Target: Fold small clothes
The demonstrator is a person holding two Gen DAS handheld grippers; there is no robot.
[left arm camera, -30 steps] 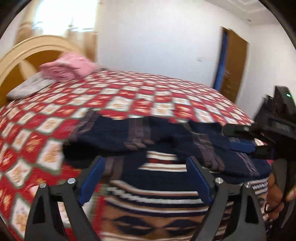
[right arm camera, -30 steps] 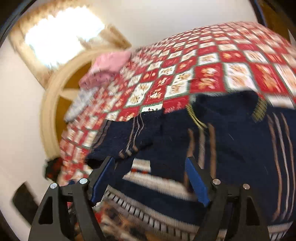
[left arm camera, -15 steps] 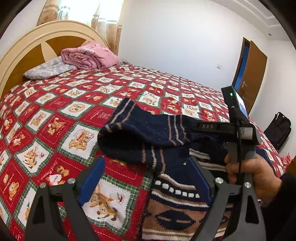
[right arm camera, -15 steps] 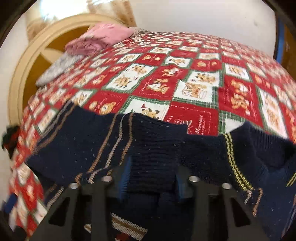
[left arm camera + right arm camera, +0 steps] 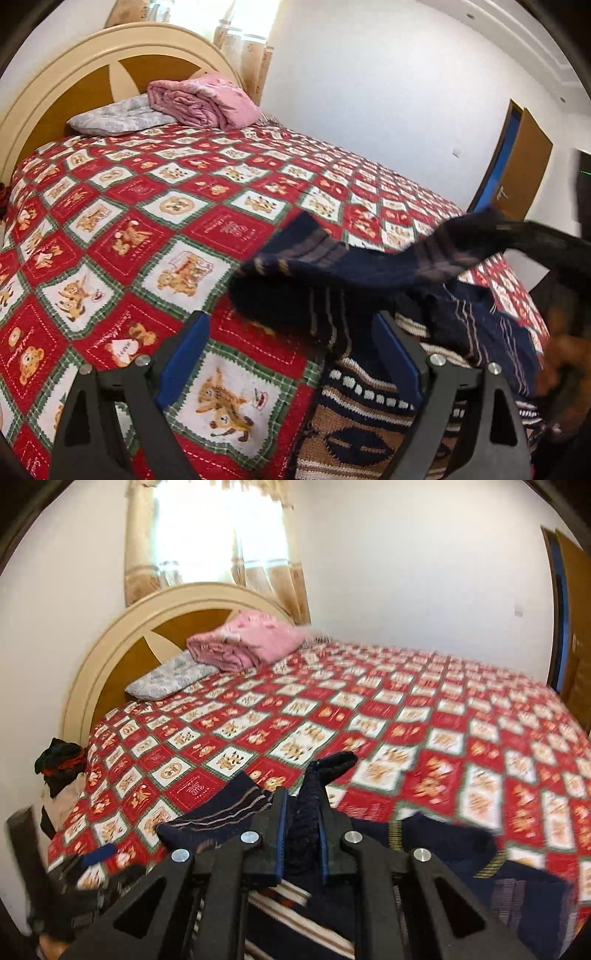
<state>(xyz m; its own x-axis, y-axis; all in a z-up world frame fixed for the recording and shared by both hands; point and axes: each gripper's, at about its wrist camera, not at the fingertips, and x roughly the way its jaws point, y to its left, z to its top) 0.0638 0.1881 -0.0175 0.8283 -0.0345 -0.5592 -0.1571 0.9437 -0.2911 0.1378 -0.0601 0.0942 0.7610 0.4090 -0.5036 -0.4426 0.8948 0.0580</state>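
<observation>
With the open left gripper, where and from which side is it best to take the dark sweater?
Probably the striped sleeve cuff of the sweater: it lies nearest the left gripper and ends in a free edge. Approach from the bedspread side.

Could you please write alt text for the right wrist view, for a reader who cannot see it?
The right gripper is shut on a bunched fold of a dark blue knitted sweater, lifting it above a bed with a red and white checked cover. A folded pink blanket and a grey pillow sit by the curved headboard.
</observation>
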